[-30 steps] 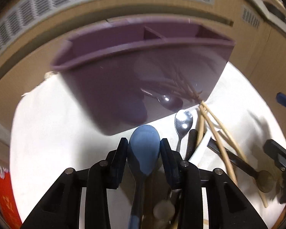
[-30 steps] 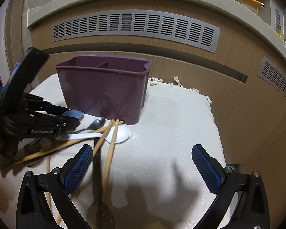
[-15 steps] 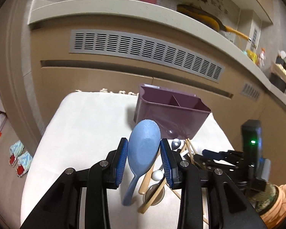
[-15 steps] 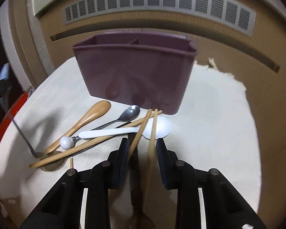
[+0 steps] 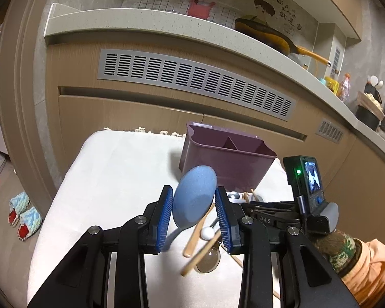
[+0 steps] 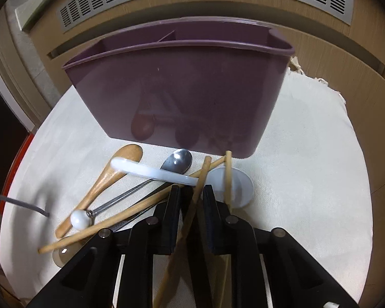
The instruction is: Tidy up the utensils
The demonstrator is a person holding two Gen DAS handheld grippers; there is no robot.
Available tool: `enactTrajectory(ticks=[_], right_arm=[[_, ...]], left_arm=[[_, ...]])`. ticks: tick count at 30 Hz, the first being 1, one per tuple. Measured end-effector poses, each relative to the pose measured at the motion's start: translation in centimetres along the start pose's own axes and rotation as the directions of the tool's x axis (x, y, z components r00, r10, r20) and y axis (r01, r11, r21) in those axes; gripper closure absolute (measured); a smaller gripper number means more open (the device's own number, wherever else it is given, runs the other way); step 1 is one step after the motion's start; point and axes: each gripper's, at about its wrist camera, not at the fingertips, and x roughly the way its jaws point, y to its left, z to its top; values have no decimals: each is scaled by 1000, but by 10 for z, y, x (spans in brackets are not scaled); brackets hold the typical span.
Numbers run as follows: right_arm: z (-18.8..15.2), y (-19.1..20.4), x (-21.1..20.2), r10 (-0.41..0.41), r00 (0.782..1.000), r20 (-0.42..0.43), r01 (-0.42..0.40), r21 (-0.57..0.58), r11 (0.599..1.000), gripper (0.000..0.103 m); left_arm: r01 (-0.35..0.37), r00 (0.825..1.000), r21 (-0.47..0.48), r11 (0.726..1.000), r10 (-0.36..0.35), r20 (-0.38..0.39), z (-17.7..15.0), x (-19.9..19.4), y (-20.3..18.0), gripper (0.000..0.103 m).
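My left gripper (image 5: 193, 192) is shut on the bowl of a blue spoon (image 5: 195, 202), held up in the air in front of the purple divided caddy (image 5: 228, 164). My right gripper (image 6: 192, 190) points down at the utensil pile before the caddy (image 6: 182, 89). Its jaws are closing with a wooden chopstick (image 6: 201, 174) between them; the pads stand a little off it. A second chopstick (image 6: 228, 174) lies just right of the jaws. A white spoon (image 6: 151, 172), a metal spoon (image 6: 178, 160) and a wooden spoon (image 6: 115, 166) lie to the left.
Everything rests on a white cloth-covered table (image 6: 308, 154) against a wooden cabinet front with a grey vent (image 5: 192, 82). A long wooden stick (image 6: 110, 228) crosses the pile. A person's sleeve (image 5: 367, 264) shows at the lower right. Slippers (image 5: 23, 213) lie on the floor at left.
The left gripper lifted the blue spoon up and back from the caddy. The right gripper came down over the pile, and its jaws went from wide open to nearly closed around a chopstick.
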Motion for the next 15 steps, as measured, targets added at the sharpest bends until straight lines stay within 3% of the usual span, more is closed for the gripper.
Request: enactTrajectory(ticks=[1, 5, 11, 15], right_arm=[[0, 1, 0, -2, 1000, -5, 2, -7, 1000, 92], [-7, 2, -12, 21, 1000, -6, -22, -26, 999, 97], [-32, 4, -81, 62, 991, 122, -52, -84, 995, 97], [-44, 0, -110, 77, 983, 168, -63, -87, 994, 97]], left_arm=[[4, 1000, 0, 1000, -4, 3, 0, -1, 1, 69], [10, 1000, 1, 1000, -10, 6, 1, -6, 0, 69], [19, 1000, 14, 1000, -19, 14, 3, -17, -10, 71], [-12, 1000, -12, 1000, 12, 15, 6, -26, -5, 71]])
